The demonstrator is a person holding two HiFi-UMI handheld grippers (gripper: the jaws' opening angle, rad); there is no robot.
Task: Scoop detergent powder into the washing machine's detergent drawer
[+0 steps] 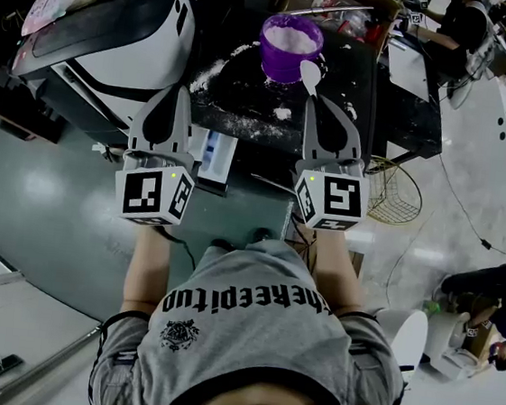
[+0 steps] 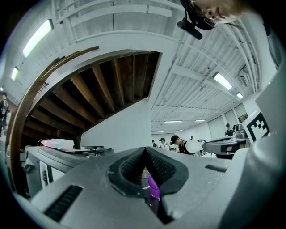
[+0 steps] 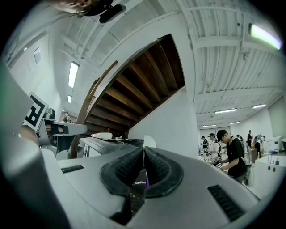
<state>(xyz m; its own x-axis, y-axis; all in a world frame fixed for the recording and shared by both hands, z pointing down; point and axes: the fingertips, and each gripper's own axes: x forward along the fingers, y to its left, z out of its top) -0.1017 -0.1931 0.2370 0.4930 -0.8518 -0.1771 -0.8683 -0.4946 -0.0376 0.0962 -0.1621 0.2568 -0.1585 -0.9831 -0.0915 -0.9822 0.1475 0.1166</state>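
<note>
Spillage worries me: my right gripper (image 1: 313, 99) clamps the spoon (image 1: 310, 74) beside the purple powder tub (image 1: 290, 49), and any tilt scatters detergent short of the drawer (image 1: 218, 153); the left gripper (image 1: 178, 94) is closed on nothing

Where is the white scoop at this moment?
In the head view the white scoop sits centre-right, clamped in the right gripper. Its bowl is just beside the right rim of the purple powder tub.

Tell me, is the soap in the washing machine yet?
Not yet. Done: the right claw grips the white spoon. Now: the spoon is by the purple tub of powder. Left: scooping powder and tipping it into the washing machine.
</note>
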